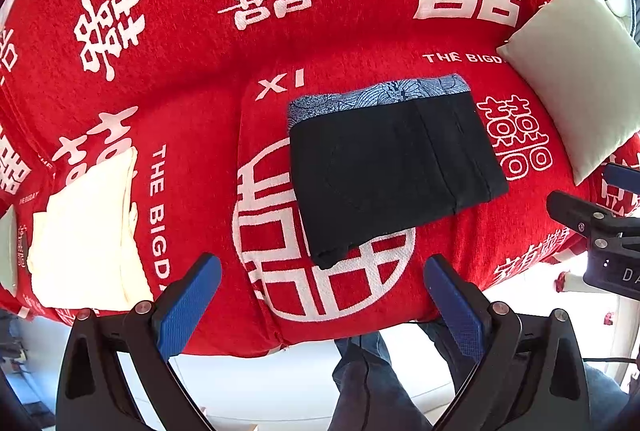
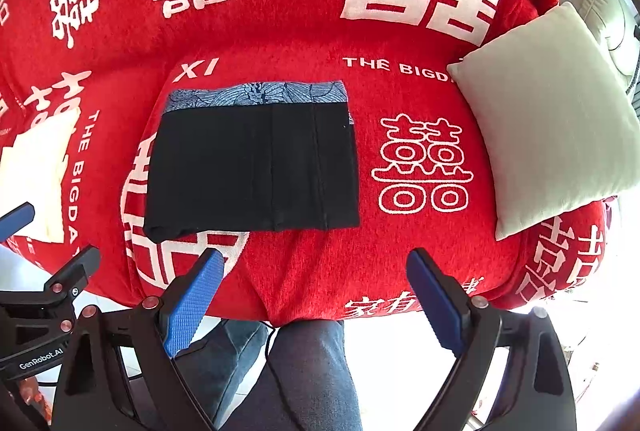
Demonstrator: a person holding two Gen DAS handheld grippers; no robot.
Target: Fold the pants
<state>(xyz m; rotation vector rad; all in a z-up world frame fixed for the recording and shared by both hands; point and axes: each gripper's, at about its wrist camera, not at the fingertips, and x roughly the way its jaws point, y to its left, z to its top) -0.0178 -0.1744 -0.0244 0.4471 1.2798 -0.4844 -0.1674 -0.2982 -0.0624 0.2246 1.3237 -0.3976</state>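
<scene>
Black pants (image 1: pixel 392 171) (image 2: pixel 256 167) lie folded into a compact rectangle on the red sofa cover (image 1: pixel 200 103) (image 2: pixel 304 263), with a blue patterned band (image 1: pixel 380 93) (image 2: pixel 256 93) showing along the far edge. My left gripper (image 1: pixel 320 271) hovers open in front of the pants' near edge, nothing between its blue pads (image 1: pixel 188 307). My right gripper (image 2: pixel 316 267) is open too, held back from the pants over the seat's front edge, blue pads (image 2: pixel 196 303) empty. Each gripper appears at the edge of the other's view: right gripper (image 1: pixel 600 227), left gripper (image 2: pixel 44 271).
A cream folded cloth (image 1: pixel 88 231) (image 2: pixel 36 175) lies on the seat to the left. A pale cushion (image 1: pixel 580 83) (image 2: pixel 552 119) leans at the right end. The person's jeans-clad legs (image 1: pixel 368 383) (image 2: pixel 304 375) stand at the sofa's front edge over a white floor.
</scene>
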